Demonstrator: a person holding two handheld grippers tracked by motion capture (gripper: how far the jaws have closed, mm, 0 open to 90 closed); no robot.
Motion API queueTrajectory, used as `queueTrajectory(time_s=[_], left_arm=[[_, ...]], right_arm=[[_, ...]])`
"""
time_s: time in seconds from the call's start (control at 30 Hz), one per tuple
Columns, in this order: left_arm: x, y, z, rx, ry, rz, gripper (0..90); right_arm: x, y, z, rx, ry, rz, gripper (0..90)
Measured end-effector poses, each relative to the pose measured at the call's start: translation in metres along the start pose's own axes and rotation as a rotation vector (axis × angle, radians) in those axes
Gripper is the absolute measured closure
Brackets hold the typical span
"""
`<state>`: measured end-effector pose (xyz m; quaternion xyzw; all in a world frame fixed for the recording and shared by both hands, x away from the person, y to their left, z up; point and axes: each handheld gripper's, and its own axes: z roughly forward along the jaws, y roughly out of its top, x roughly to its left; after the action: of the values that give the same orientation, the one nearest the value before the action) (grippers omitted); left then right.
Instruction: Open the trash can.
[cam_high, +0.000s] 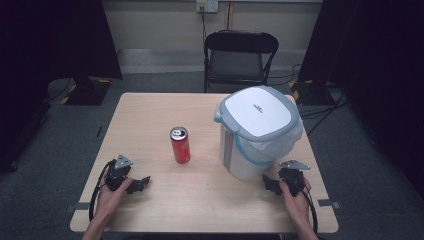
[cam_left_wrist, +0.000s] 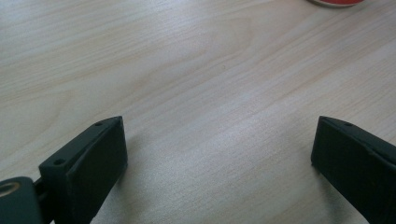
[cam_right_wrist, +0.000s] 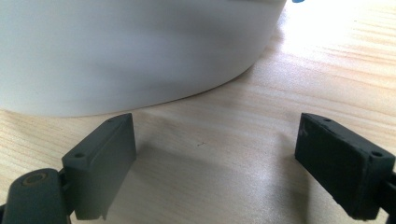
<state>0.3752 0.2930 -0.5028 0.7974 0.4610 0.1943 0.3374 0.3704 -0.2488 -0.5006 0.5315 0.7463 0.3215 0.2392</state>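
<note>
On the table (cam_high: 200, 210), upright red can (cam_high: 180, 145) (silver top), both grippers' fingers (cam_left_wrist: 93, 163) wide, empty.

Recording studio or lab setup: lone light-wood table (cam_high: 150, 110) on grey carpet (cam_high: 50, 165); black curtains (cam_high: 45, 40) far left and right; black folding chair (cam_high: 240, 55) at far wall; wall socket (cam_high: 207, 5); cables (cam_high: 320, 107) on floor, far right.

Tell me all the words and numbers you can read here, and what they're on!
None can be read.
Bin lid: a small dark logo mark, too small to read.
Can: red side, any print too blurred to read.
Wall outlet: no readable label.
Left gripper view and right gripper view: bare wood table and the plain white bin wall, no text.
</note>
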Motion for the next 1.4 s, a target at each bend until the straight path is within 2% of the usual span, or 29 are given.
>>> queueTrajectory(time_s=[0.17, 0.27, 0.33, 0.43, 0.47, 0.6, 0.67, 0.77, 0.8, 0.83, 0.87, 0.97, 1.03, 1.07, 1.1, 1.17, 1.2, 1.33, 1.4], left_arm=[[-0.002, 0.001, -0.002, 0.005, 0.007, -0.006, 6.9], [-0.003, 0.002, -0.005, 0.01, 0.022, -0.01, 17.2], [-0.005, 0.003, -0.005, 0.01, 0.023, -0.012, 17.1], [-0.007, 0.006, -0.007, 0.015, 0.018, 0.004, 17.6], [-0.011, 0.011, -0.009, -0.006, -0.017, -0.002, 17.5], [-0.021, 0.021, -0.012, -0.033, -0.035, 0.029, 19.2], [-0.03, 0.031, -0.012, -0.058, -0.061, 0.065, 19.3], [-0.037, 0.039, -0.013, -0.07, -0.079, 0.086, 19.2], [-0.043, 0.047, -0.013, -0.089, -0.101, 0.118, 19.2], [-0.043, 0.047, -0.013, -0.089, -0.101, 0.118, 19.3], [-0.049, 0.053, -0.012, -0.121, -0.107, 0.127, 19.1], [-0.051, 0.061, -0.009, -0.128, -0.115, 0.137, 18.7], [-0.057, 0.074, -0.001, -0.14, -0.134, 0.156, 17.4], [-0.057, 0.074, -0.001, -0.14, -0.134, 0.156, 17.4], [-0.06, 0.082, 0.004, -0.158, -0.155, 0.16, 17.9], [-0.061, 0.086, 0.006, -0.158, -0.16, 0.162, 20.9], [-0.064, 0.094, 0.01, -0.159, -0.159, 0.16, 19.3], [-0.066, 0.105, 0.017, -0.165, -0.136, 0.16, 18.6], [-0.068, 0.11, 0.021, -0.162, -0.143, 0.155, 17.4]], right_arm=[[0.0, 0.0, 0.0, 0.001, 0.003, -0.004, 11.5], [0.0, 0.0, 0.0, 0.0, 0.003, -0.004, 11.4], [0.0, 0.0, 0.0, 0.0, 0.003, -0.004, 11.4], [0.0, 0.0, 0.0, 0.0, 0.003, -0.004, 11.4], [0.0, 0.0, 0.0, 0.0, 0.002, -0.004, 11.4], [0.0, 0.0, 0.0, 0.0, 0.002, -0.004, 11.4], [0.0, 0.0, 0.0, 0.0, 0.003, -0.004, 11.4], [0.0, 0.0, 0.0, 0.0, 0.003, -0.004, 11.4], [0.0, 0.0, 0.0, 0.0, 0.003, -0.004, 11.4], [0.0, 0.0, 0.0, 0.0, 0.003, -0.004, 11.4], [0.0, 0.0, 0.0, 0.0, 0.003, -0.004, 11.5], [0.0, 0.0, 0.0, 0.0, 0.003, -0.004, 11.4], [0.0, 0.0, 0.0, 0.0, 0.003, -0.004, 11.4], [0.0, 0.0, 0.0, 0.0, 0.003, -0.004, 11.4], [0.0, 0.0, 0.0, 0.0, 0.003, -0.004, 11.5], [0.0, 0.0, 0.0, 0.0, 0.003, -0.004, 11.4], [0.0, 0.0, 0.0, 0.0, 0.004, -0.004, 11.5], [0.0, 0.0, 0.0, 0.0, 0.002, -0.004, 11.4], [0.0, 0.0, 0.0, 0.0, 0.003, -0.004, 11.4]])
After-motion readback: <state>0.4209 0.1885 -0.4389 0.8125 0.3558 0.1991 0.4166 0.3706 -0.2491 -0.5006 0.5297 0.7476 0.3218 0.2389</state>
